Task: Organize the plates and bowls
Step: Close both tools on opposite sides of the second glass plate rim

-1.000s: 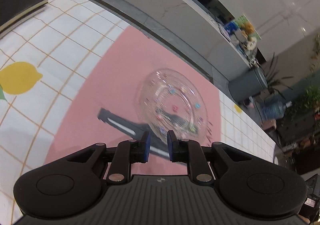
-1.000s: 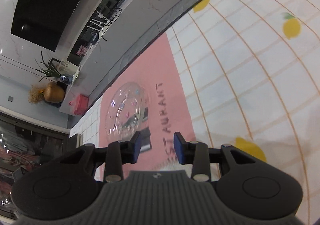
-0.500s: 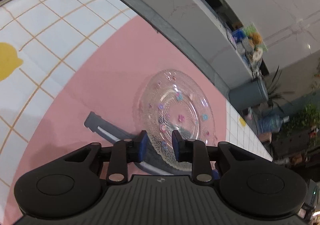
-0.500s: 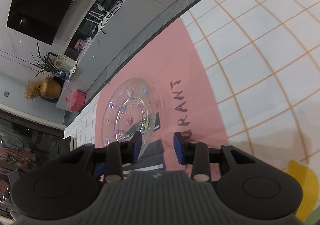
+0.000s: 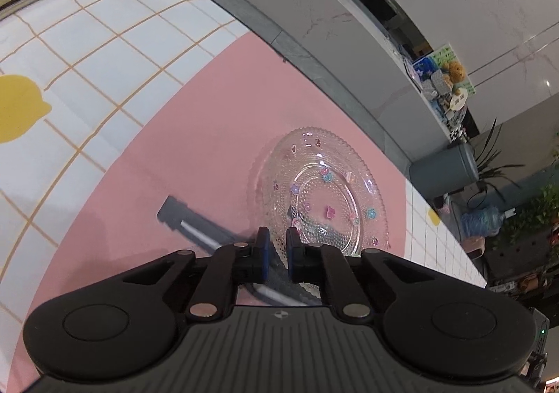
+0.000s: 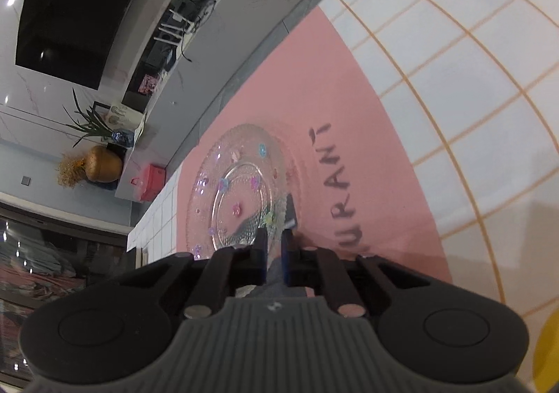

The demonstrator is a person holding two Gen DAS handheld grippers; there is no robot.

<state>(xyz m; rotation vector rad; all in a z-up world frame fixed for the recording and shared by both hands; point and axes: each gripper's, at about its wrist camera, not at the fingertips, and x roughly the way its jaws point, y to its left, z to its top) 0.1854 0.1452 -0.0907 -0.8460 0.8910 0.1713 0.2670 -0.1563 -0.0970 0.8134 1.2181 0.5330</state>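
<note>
**Two grippers close in on a glass plate**

A clear glass plate [image 5: 319,194] lies flat on a pink placemat [image 5: 195,148], which is spread over a white tablecloth [image 5: 104,54] with an orange grid and yellow lemons. The plate has a beaded, scalloped rim and little coloured flowers scattered across it. It partly covers a dark printed utensil graphic [image 5: 188,222] on the mat.

The left gripper [image 5: 277,249] hangs low at the plate's near edge, its blue-padded jaws narrowed to a slim gap with the rim apparently between them; I can't tell whether the pads are actually pressing on the glass. The right gripper [image 6: 274,249] comes in from the other side in much the same posture, its jaws nearly together right at the plate's edge, and again contact is unclear.

I'd judge this plate to be rigid, fairly light, and breakable. Glass is slick, though the beaded texture should give the pads some bite. The rim is the only sensible hold, since the plate sits flush on the mat; a pinch there needs to be firm, and the plate will want to droop from a one-sided grip. Taking it from opposite edges looks safer.

Readable writing is scarce: dark capitals on the placemat spell "URANT" [image 6: 340,183], presumably the end of "RESTAURANT", the rest hidden behind the gripper.
</note>
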